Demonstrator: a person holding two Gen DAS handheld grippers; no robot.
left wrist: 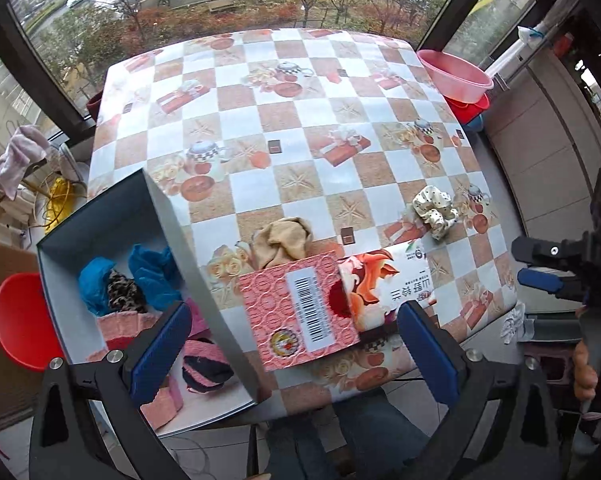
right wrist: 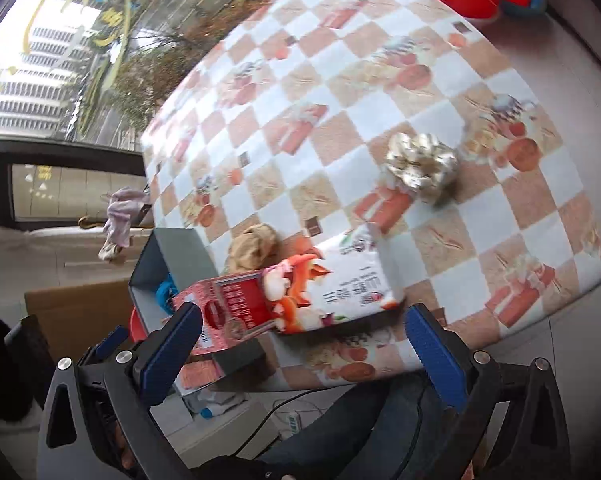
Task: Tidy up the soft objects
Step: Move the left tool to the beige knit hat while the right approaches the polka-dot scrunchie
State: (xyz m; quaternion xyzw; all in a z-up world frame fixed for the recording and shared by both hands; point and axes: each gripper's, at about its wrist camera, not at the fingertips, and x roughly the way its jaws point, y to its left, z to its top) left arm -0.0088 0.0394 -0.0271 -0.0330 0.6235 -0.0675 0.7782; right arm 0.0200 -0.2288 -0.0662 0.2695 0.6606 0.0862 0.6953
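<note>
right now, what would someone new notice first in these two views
The checkered tablecloth with teapot prints fills both views. At its near edge lies a flat pink and white package, with a beige cloth bundle just behind it and a cream dotted scrunchie farther right. On the left, an open grey box already holds blue and pink soft items.

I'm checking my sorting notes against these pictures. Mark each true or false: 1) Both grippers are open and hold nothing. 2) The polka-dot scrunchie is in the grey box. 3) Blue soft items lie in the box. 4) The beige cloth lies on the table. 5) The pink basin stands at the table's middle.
1) True: the left gripper and the right gripper are open, nothing between the fingers.
2) False: the polka-dot scrunchie lies on the table, outside the grey box.
3) True: blue soft items.
4) True: beige cloth.
5) False: the pink basin is at its far right corner.
</note>
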